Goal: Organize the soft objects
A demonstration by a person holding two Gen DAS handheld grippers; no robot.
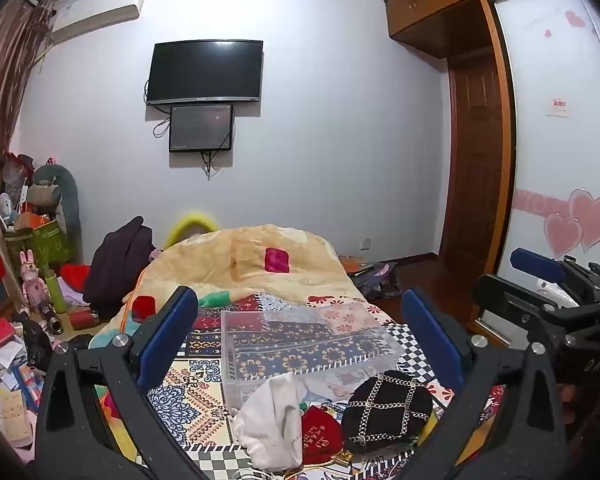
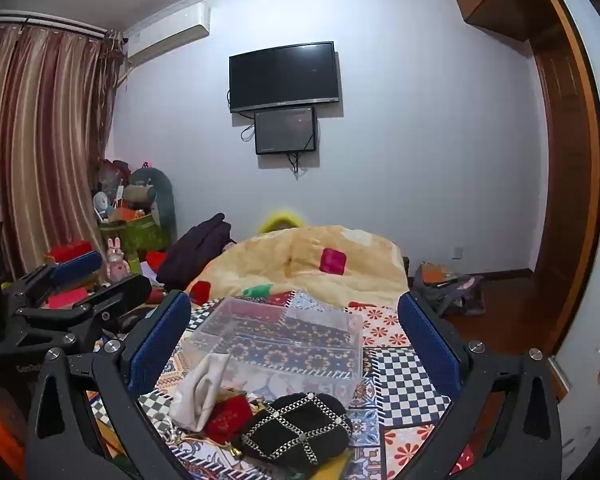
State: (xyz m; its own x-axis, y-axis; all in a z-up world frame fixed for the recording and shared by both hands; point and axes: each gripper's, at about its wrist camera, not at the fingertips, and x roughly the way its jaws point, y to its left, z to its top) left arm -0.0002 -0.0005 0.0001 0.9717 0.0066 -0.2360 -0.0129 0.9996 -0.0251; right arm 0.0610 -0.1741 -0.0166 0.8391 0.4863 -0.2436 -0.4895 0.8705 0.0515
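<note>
A clear plastic box [image 1: 300, 344] [image 2: 284, 340] sits empty on the patterned bed cover. In front of it lie a white cloth bag [image 1: 272, 424] [image 2: 200, 392], a red pouch [image 1: 320, 436] [image 2: 230, 416] and a black hat with chain trim [image 1: 388, 408] [image 2: 296, 428]. My left gripper [image 1: 300, 344] is open and empty, held above these things. My right gripper [image 2: 296, 340] is open and empty, also above them. The right gripper shows at the right edge of the left wrist view [image 1: 548, 280], and the left gripper at the left edge of the right wrist view [image 2: 72, 280].
A cream quilt [image 1: 260, 264] is heaped at the bed's far end, with a dark garment [image 1: 120, 264] beside it. Boxes, toys and papers [image 1: 28, 280] crowd the floor at left. A bag [image 2: 448, 284] lies on the floor at right, near a wooden door [image 1: 476, 160].
</note>
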